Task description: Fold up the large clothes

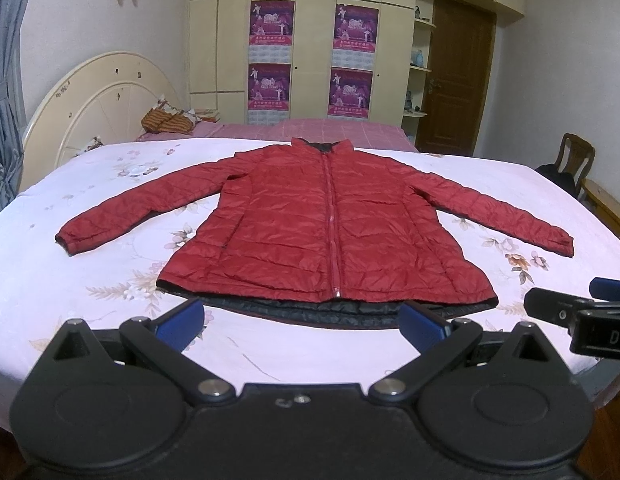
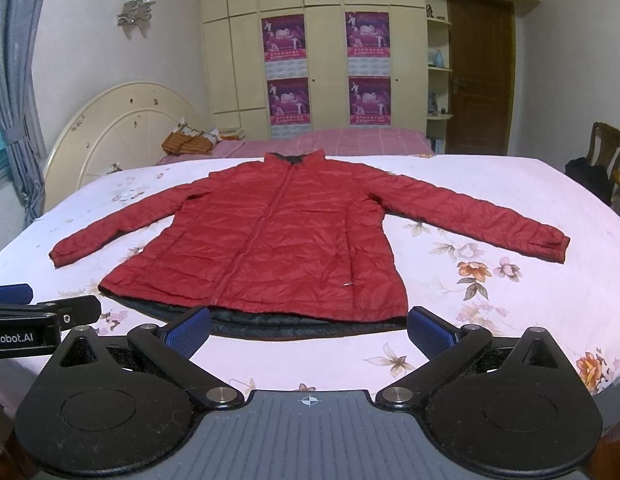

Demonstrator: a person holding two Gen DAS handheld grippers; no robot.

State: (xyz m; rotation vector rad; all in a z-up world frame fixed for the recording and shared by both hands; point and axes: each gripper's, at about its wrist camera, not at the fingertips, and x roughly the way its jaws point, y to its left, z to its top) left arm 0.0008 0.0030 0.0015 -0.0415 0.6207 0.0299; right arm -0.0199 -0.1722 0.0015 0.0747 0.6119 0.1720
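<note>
A red quilted puffer jacket (image 1: 310,224) lies flat, front up and zipped, on the floral bedsheet (image 1: 109,280), both sleeves spread out; its dark lining shows along the hem. It also shows in the right wrist view (image 2: 269,240). My left gripper (image 1: 305,326) is open and empty, just short of the hem. My right gripper (image 2: 310,330) is open and empty, also just before the hem. Each gripper shows at the edge of the other's view, the right one at the right edge (image 1: 590,308) and the left one at the left edge (image 2: 37,312).
A cream rounded headboard (image 1: 93,100) stands at the left. A pink bed (image 1: 310,130) and a wardrobe with posters (image 1: 310,56) are behind. A wooden chair (image 1: 574,160) and a brown door (image 1: 458,76) are at the right.
</note>
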